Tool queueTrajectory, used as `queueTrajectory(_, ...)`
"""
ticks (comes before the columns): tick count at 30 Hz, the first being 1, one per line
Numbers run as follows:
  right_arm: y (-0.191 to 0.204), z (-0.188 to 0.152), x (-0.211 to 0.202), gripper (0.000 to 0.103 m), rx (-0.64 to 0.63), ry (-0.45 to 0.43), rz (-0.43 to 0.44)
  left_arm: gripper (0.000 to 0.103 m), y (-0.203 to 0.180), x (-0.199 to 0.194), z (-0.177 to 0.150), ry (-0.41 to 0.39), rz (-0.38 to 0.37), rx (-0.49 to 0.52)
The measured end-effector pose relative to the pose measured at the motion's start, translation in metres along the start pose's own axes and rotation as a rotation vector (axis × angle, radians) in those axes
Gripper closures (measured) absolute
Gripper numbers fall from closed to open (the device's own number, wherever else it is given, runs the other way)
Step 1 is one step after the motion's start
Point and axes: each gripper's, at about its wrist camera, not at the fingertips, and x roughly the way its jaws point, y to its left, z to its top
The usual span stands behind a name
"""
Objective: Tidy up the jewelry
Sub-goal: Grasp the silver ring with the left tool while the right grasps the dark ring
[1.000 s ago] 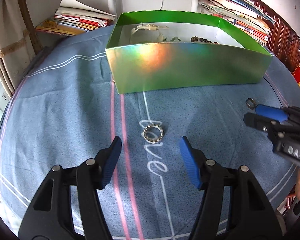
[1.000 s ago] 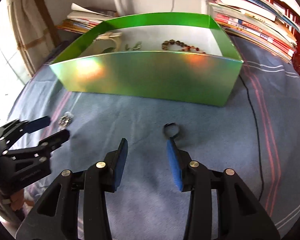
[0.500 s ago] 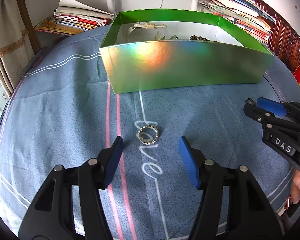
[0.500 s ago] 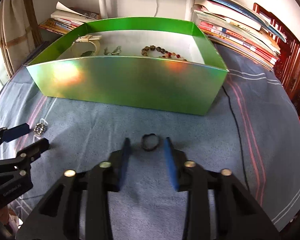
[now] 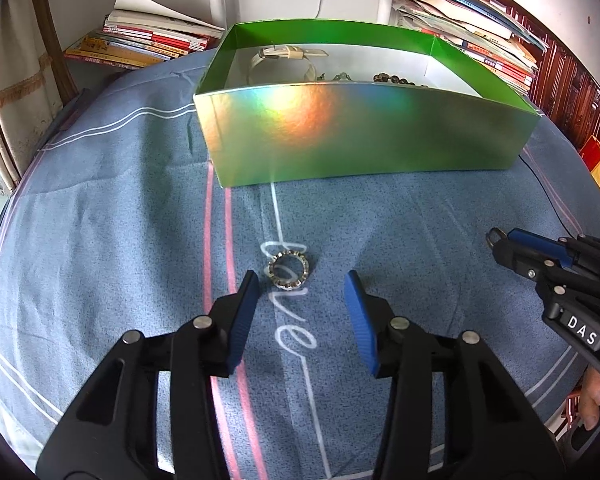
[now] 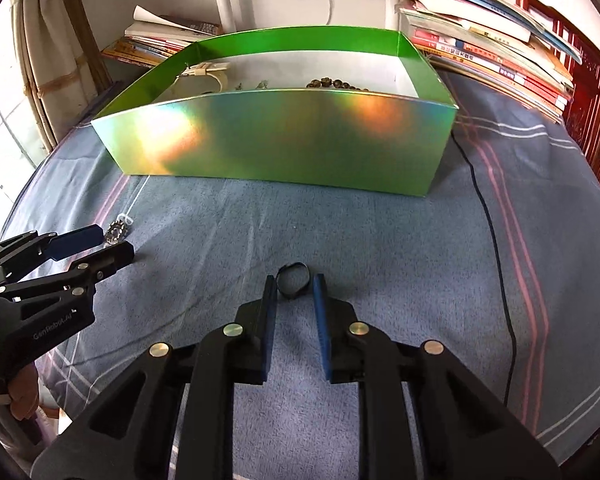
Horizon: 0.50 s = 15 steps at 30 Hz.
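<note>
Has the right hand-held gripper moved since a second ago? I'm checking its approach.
Yes. The right hand-held gripper advanced toward the green cardboard box, its fingers now narrowed around the small dark ring.

Home room, likely bedroom or study. Book stacks (image 5: 148, 40) lay beyond the tongs, carved wooden furniture (image 6: 596, 92) to their right, a striped blue cloth (image 5: 100, 208) beneath.

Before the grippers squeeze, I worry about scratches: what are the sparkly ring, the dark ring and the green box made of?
Sparkly silver ring: likely metal set with small glinting stones. Small dark ring: dull black, material unclear. Shiny green box: seemingly foil-coated card, with rainbow glare.
</note>
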Motion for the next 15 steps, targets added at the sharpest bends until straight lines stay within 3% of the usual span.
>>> queueTrajectory(8, 0.005, -0.001, 0.001, 0.083, -0.017, -0.013, -0.032, 0.058, 0.001, 0.001, 0.001, -0.003, -0.003, -0.006)
queueTrajectory(12, 0.009, 0.002, 0.003, 0.073, -0.017, -0.018, -0.041, 0.058, 0.003, 0.002, 0.003, -0.007, -0.006, -0.018)
queueTrajectory(15, 0.013, 0.004, 0.006, 0.073, -0.03, -0.026, -0.064, 0.062, 0.002, 0.003, 0.004, -0.013, 0.003, -0.016)
